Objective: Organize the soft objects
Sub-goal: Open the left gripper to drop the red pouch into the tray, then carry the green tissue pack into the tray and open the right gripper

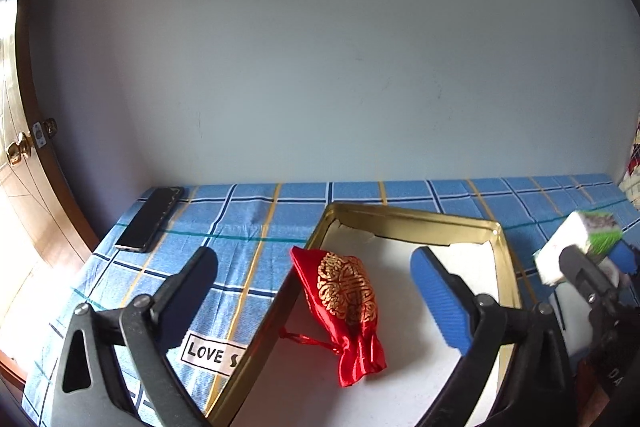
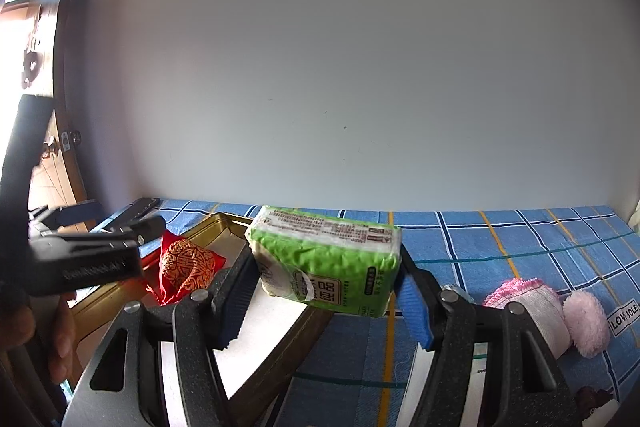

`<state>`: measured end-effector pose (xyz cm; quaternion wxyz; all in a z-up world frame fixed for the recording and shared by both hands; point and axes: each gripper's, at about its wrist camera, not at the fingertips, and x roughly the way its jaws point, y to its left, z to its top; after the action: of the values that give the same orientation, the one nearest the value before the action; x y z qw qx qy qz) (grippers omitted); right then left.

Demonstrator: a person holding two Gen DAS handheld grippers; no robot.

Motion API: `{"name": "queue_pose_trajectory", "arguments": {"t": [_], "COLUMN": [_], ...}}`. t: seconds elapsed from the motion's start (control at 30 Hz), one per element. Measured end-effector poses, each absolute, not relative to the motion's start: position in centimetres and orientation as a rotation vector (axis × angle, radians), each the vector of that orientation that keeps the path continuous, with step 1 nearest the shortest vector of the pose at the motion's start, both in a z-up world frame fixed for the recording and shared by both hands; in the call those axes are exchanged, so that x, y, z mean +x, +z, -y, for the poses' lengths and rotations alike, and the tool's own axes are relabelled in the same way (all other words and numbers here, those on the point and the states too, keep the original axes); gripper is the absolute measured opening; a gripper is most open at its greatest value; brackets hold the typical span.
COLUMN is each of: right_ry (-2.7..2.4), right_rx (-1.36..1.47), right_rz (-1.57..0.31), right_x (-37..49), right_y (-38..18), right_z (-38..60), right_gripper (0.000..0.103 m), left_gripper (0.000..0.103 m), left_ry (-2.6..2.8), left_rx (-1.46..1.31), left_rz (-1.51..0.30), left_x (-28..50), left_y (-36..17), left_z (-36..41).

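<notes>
Spreading wide with nothing between its jaws, the left gripper (image 1: 316, 275) leaves the red pouch (image 1: 344, 303) lying inside the gold tin (image 1: 404, 217), while the right gripper (image 2: 320, 291) clamps the green tissue pack (image 2: 326, 259) above the tin's 3 o'clock rim, seemingly next for stowing.

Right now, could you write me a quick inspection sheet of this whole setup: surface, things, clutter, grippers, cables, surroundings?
Surface: blue checked cloth over the table.
Job's things: red pouch lying in the gold tin tray; green tissue pack; pink soft items on the cloth.
Clutter: black phone near the far left corner.
Grippers: left hand-held gripper open above the pouch; right hand-held gripper clamped on the tissue pack.
Cables: nothing seen.
Surroundings: plain wall, wooden door at left.
</notes>
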<state>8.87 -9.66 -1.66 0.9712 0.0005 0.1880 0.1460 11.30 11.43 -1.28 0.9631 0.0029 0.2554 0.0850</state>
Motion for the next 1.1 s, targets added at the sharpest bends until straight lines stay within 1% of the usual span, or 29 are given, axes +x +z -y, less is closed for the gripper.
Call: {"name": "queue_pose_trajectory", "arguments": {"t": [0.23, 0.53, 0.83, 1.1], "right_ry": [0.295, 0.312, 0.337, 0.388], "right_rx": [-0.027, -0.068, -0.107, -0.110], "right_rz": [-0.380, -0.412, -0.450, -0.517], "right_x": [9.0, 9.3, 12.2, 14.1], "right_y": [-1.6, -1.0, -0.3, -0.8], "right_z": [8.8, 6.8, 5.4, 4.3], "right_gripper": [0.066, 0.067, 0.067, 0.067], "left_gripper": [0.103, 0.103, 0.103, 0.103], "left_ry": [0.164, 0.154, 0.174, 0.186], "left_rx": [0.019, -0.029, -0.061, -0.093], "left_rz": [-0.456, -0.457, -0.461, -0.464], "left_x": [10.0, 9.8, 9.6, 9.6], "left_y": [-0.8, -0.8, -0.8, -0.8], "left_z": [-11.2, -12.1, -13.2, -14.0]}}
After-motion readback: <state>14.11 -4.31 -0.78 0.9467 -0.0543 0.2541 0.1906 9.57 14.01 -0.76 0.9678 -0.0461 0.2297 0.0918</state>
